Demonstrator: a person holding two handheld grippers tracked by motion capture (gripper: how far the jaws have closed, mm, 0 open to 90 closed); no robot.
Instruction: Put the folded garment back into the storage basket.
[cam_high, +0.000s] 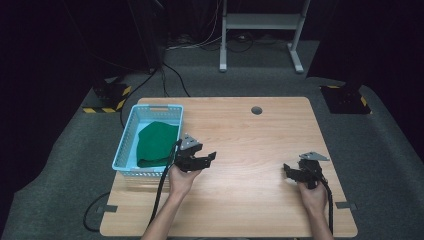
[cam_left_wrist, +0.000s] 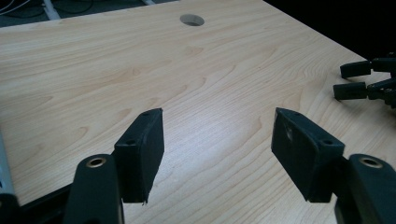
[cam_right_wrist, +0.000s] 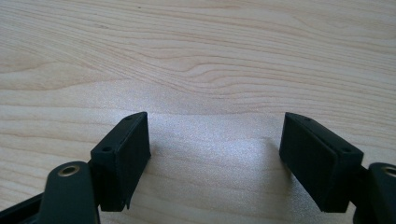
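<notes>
— Well, how did the tongs stand?
— Left gripper (cam_high: 204, 159) and right gripper (cam_high: 292, 170) both gaped wide over bare table (cam_high: 240, 145) (nothing between jaws).
— The cloth?
— Green cloth (cam_high: 156, 142) lay in the blue basket (cam_high: 131, 131), its near edge hidden by the rim.

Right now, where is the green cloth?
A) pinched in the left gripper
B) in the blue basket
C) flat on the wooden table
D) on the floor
B: the green cloth lies inside the blue basket at the table's left edge, while the left gripper and the right gripper are both open and hold nothing.
</notes>
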